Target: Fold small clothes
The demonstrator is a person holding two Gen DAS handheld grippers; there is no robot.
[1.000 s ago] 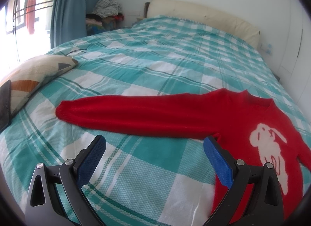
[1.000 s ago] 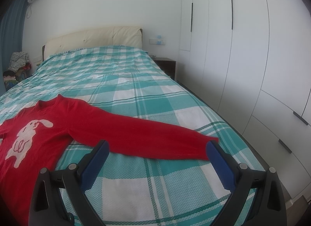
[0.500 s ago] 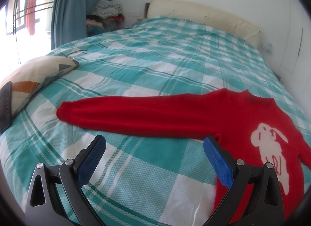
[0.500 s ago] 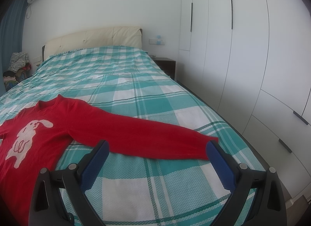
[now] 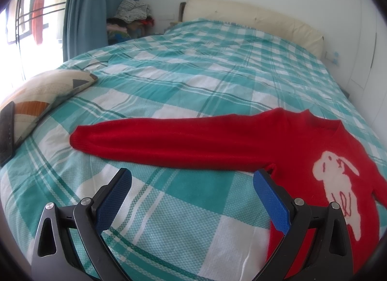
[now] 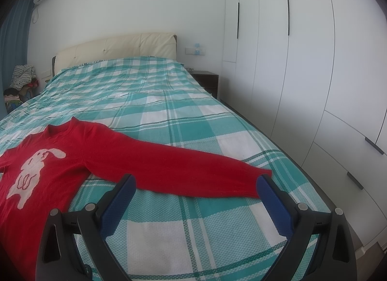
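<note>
A small red sweater (image 5: 278, 140) with a white rabbit on the chest lies flat on the teal checked bed (image 5: 193, 75), both sleeves spread out sideways. In the left wrist view its sleeve stretches left, cuff at the end. My left gripper (image 5: 192, 177) is open and empty, hovering just in front of that sleeve. In the right wrist view the sweater (image 6: 72, 160) lies at left, its other sleeve reaching right. My right gripper (image 6: 196, 183) is open and empty, just in front of that sleeve, its right finger beside the cuff.
A patterned pillow (image 5: 43, 92) with a dark phone (image 5: 7, 133) on it lies at the bed's left edge. White wardrobes (image 6: 314, 63) and a dark nightstand (image 6: 206, 80) stand to the right. Clothes pile (image 5: 130, 14) by the blue curtain.
The left wrist view has shifted slightly; the sleeve cuff sits a little further right and nearer. The right wrist view is unchanged. Both grippers stay open.
</note>
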